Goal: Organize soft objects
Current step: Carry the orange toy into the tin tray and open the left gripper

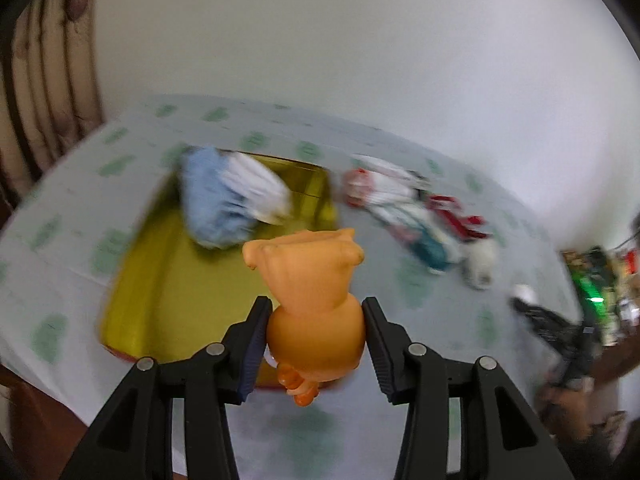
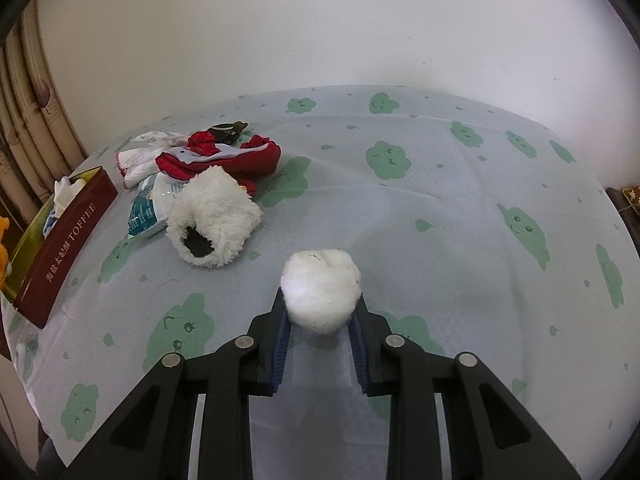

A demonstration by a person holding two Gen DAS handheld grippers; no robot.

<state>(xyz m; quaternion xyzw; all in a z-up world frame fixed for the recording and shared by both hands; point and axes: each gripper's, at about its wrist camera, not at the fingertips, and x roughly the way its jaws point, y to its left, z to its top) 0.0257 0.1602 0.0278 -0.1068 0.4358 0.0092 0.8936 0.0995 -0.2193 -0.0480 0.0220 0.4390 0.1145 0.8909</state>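
My left gripper (image 1: pixel 316 312) is shut on an orange rubber toy figure (image 1: pixel 312 296) and holds it above the near end of the gold-lined toffee tin (image 1: pixel 160 272). A blue and white cloth (image 1: pixel 228 196) lies in the tin's far end. My right gripper (image 2: pixel 319 304) is shut on a white cotton ball (image 2: pixel 320 290) just above the tablecloth. The tin (image 2: pixel 64 248) shows dark red at the far left of the right wrist view. A fluffy white sock (image 2: pixel 212 220) lies right of it.
A pile of red, white and teal cloths (image 2: pixel 208 156) lies behind the fluffy sock, also blurred in the left wrist view (image 1: pixel 404 204). The cloud-print tablecloth (image 2: pixel 440 208) covers the table up to the white wall. Curtains (image 2: pixel 24 128) hang at left. Clutter (image 1: pixel 596 292) sits off the right edge.
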